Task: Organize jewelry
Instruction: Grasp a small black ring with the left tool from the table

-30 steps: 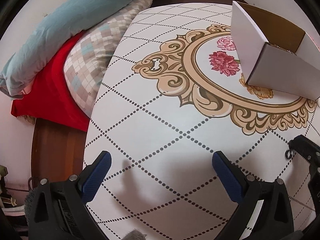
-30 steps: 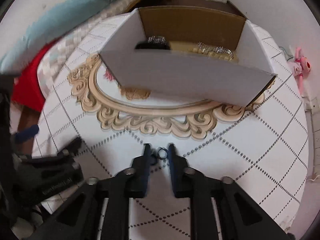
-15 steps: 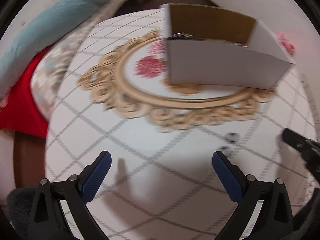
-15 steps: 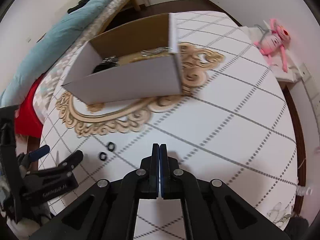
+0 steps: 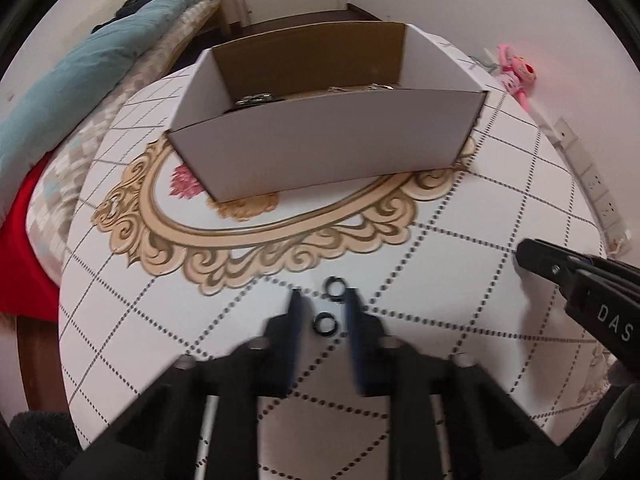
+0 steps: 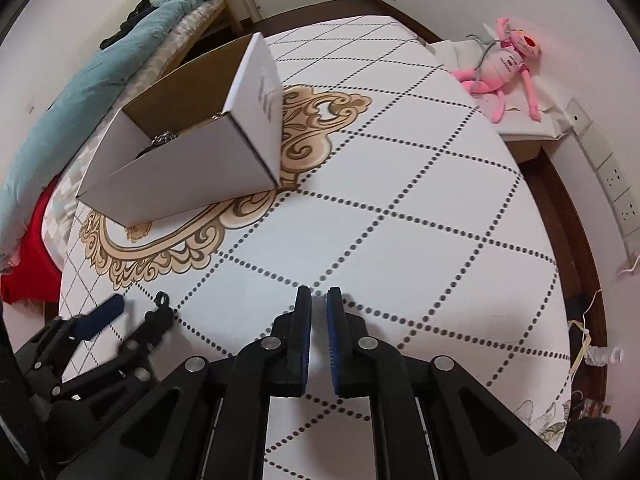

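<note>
Below, the left gripper (image 5: 322,310) is lowered to the table (image 5: 460,280), its blue-padded jaws part open and blurred. One small black ring (image 5: 325,323) lies on the table between the jaws, apart from both pads as far as can be told; nothing is gripped. A second black ring (image 5: 336,286) lies just ahead of the jaw tips, nearer the right-hand tip, close to the first ring but not touching it. Further ahead of the jaws stands the white cardboard box (image 5: 320,144), open at the top and resting on the ornate oval medallion (image 5: 248,236) printed on the table; pieces of metallic jewelry (image 5: 256,99) show over its near wall.

The right gripper (image 6: 319,310) is held over a bare stretch of the dotted diamond pattern, its jaws nearly closed with a narrow gap between the blue pads and nothing in them. In the right wrist view, the box lies ahead and to the left of these jaws, and the left gripper appears low at the left with one ring just off its tip. A pink plush toy (image 6: 504,64) lies far ahead to the right, beyond the table edge. Bedding (image 6: 80,92) is piled far to the left.
</note>
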`<state>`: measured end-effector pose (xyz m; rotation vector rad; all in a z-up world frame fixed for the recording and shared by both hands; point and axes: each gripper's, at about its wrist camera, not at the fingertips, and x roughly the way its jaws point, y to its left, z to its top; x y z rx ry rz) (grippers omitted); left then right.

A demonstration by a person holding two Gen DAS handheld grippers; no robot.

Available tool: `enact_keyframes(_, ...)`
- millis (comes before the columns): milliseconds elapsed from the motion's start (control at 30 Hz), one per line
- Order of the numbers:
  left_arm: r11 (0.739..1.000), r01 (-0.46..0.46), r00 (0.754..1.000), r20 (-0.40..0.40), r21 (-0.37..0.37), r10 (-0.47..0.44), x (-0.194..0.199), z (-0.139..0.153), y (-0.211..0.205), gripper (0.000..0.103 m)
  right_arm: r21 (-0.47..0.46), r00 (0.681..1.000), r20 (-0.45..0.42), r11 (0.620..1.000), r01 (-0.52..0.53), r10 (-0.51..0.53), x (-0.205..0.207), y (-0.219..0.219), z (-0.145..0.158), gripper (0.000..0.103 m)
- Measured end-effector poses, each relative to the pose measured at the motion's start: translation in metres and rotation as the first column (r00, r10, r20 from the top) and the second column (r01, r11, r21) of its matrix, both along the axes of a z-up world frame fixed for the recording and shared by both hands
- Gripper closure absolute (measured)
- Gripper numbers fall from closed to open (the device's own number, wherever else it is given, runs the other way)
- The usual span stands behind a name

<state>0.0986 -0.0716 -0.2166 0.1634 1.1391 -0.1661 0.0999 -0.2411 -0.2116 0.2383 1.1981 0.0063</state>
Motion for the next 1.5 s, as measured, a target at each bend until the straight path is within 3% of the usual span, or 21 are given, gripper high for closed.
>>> enact_keyframes(267,0.998,-0.065,0.998,-0.003,-0.019,0.065,-0.006,0.011,0.037,0.1,0.074,0.999,0.03,0.996,-0.042,0.04,0.003,0.013,0.013,0.093)
enact_keyframes(300,0.996,-0.09,0.996,-0.005,-0.022,0.089,-0.005,0.013,0.048,0.1,0.101,0.997,0.029,0.993,-0.068,0.065,0.004,0.022,0.015,0.083)
enact_keyframes(333,0.993,-0.112,0.994,-0.006,-0.022,0.112,-0.005,0.014,0.059,0.1,0.111,0.996,0.031,0.99,-0.083,0.08,0.005,0.028,0.015,0.066)
enact_keyframes(400,0.988,-0.154,0.988,-0.005,-0.015,0.154,-0.004,0.015,0.076,0.1,0.114,0.99,0.044,0.984,-0.14,0.136,0.007,0.049,0.017,0.05)
enact_keyframes(633,0.967,-0.256,0.966,-0.044,-0.012,0.256,-0.006,0.002,0.116,0.1,0.034,0.954,0.062,0.955,-0.294,0.292,0.013,0.12,0.013,0.05)
enact_keyframes(700,0.962,-0.273,0.961,-0.059,-0.022,0.271,-0.009,-0.001,0.123,0.1,-0.017,0.945,0.042,0.946,-0.323,0.323,0.016,0.135,0.007,0.051)
enact_keyframes(767,0.959,-0.28,0.958,-0.078,-0.028,0.278,-0.009,-0.003,0.125,0.097,-0.063,0.938,0.003,0.937,-0.345,0.346,0.017,0.145,-0.002,0.072)
enact_keyframes(833,0.953,-0.303,0.951,-0.082,-0.032,0.299,-0.01,-0.003,0.129,0.095,-0.085,0.931,0.023,0.929,-0.36,0.363,0.013,0.148,-0.003,0.09)
enact_keyframes(967,0.945,-0.327,0.942,-0.088,-0.02,0.324,-0.008,-0.003,0.131,0.091,-0.082,0.935,0.039,0.934,-0.348,0.352,0.012,0.145,-0.001,0.101)
enact_keyframes(1033,0.945,-0.328,0.942,-0.082,-0.003,0.326,-0.005,-0.001,0.127,0.061,-0.05,0.95,0.049,0.95,-0.308,0.31,0.011,0.13,0.002,0.102)
enact_keyframes(1067,0.947,-0.321,0.944,-0.079,-0.004,0.32,-0.004,-0.001,0.124,0.027,-0.036,0.956,0.058,0.958,-0.285,0.287,0.011,0.12,0.005,0.102)
enact_keyframes(1100,0.949,-0.315,0.947,-0.072,-0.011,0.314,-0.005,0.001,0.12,0.016,-0.021,0.961,0.062,0.963,-0.267,0.268,0.01,0.112,0.008,0.103)
enact_keyframes(1333,0.979,-0.198,0.979,-0.051,-0.039,0.196,-0.011,0.005,0.067,0.016,0.027,0.987,0.068,0.989,-0.146,0.144,-0.005,0.047,0.022,0.103)
enact_keyframes(1500,0.994,-0.11,0.993,-0.042,-0.013,0.109,-0.015,-0.001,0.029,0.019,0.04,0.995,0.045,0.995,-0.089,0.087,-0.011,0.019,0.016,0.103)
